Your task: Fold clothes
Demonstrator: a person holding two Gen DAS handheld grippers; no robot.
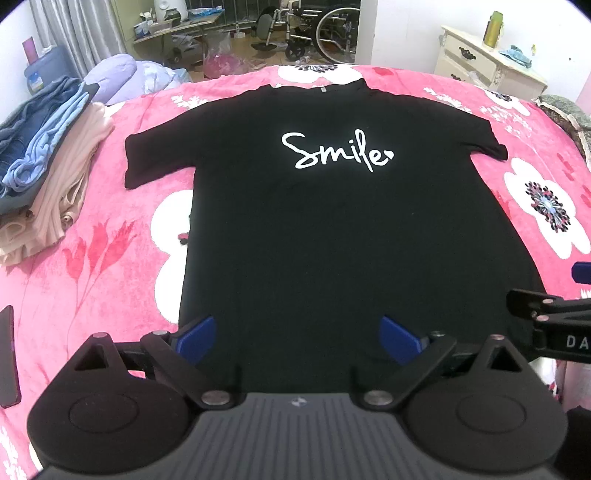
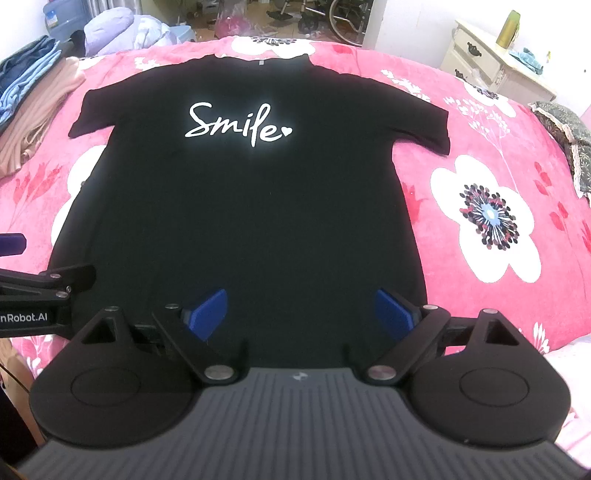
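Only the left wrist view shows a dark phone [image 1: 9, 356] at the pink blanket's [image 1: 92, 266] edge. Both the left gripper [image 1: 299, 334] and right gripper [image 2: 301, 314] hover spread wide, holding nothing, over the flat black T-shirt's [image 1: 332, 221] hem.

One black T-shirt [image 1: 325, 229] lies mid-frame on one pink floral bed [image 1: 110, 266]. Two grippers: left gripper [image 1: 297, 334] at the bottom, right gripper [image 2: 301, 314] likewise. One pile of folded clothes [image 1: 44, 155] at the left edge, one cream dresser [image 1: 487, 62] upper right, carrying one green bottle [image 1: 494, 29].

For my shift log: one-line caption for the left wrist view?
Open left gripper poised over the hem of a flat black "Smile" T-shirt on a pink floral blanket, folded clothes stacked at left.
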